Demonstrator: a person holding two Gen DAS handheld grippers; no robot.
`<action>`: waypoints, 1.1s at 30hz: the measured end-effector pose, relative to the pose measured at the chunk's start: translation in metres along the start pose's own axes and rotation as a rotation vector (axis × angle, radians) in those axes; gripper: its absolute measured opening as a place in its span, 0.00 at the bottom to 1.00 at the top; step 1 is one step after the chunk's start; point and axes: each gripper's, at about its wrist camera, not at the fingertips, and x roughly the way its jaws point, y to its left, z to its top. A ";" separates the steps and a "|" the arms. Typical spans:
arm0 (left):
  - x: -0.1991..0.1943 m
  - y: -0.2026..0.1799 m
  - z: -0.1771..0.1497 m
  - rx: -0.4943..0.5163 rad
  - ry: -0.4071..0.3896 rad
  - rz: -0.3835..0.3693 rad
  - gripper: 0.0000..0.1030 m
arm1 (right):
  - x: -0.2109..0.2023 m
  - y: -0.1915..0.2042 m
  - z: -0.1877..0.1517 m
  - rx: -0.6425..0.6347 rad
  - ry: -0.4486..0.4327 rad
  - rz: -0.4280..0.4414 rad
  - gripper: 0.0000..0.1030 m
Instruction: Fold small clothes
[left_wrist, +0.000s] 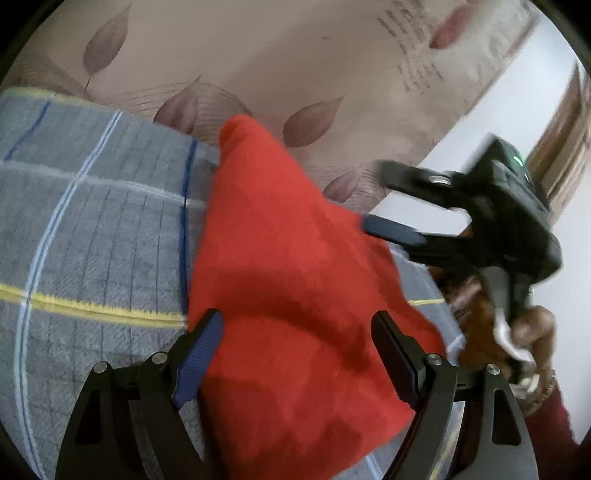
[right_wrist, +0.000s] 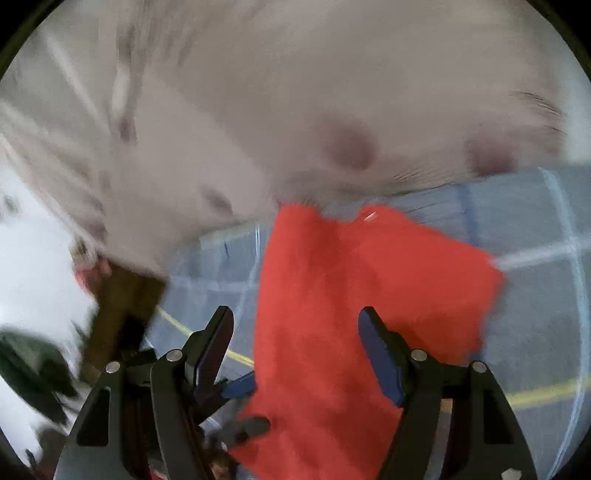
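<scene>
Both grippers stand with jaws spread apart: left gripper (left_wrist: 295, 354), right gripper (right_wrist: 295, 347); between each pair lies the red garment (left_wrist: 288, 280), gripped by neither, on a grey checked blanket (left_wrist: 92, 229); beyond, a leaf-print bedsheet (left_wrist: 258, 55).

Leaf-print beige bedsheet (left_wrist: 258, 48) under grey plaid blanket (left_wrist: 92, 221); white floor (left_wrist: 509, 110) beside.

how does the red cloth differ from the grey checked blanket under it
The red cloth is plain, one solid colour; the grey checked blanket carries blue, white and yellow lines. The red cloth is the smaller piece and lies on top, with folds; the blanket spreads wider and flatter beneath it. Both are soft fabric lying on the leaf-print sheet.
</scene>
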 end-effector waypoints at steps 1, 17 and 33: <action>-0.002 0.003 0.000 -0.012 -0.014 -0.003 0.80 | 0.019 0.010 0.006 -0.042 0.055 -0.033 0.65; -0.002 0.012 0.001 -0.063 -0.005 -0.001 0.83 | 0.067 -0.039 0.052 0.190 -0.020 0.034 0.71; 0.026 -0.028 0.038 0.155 0.003 0.183 0.84 | -0.025 -0.068 -0.076 0.020 -0.044 -0.005 0.55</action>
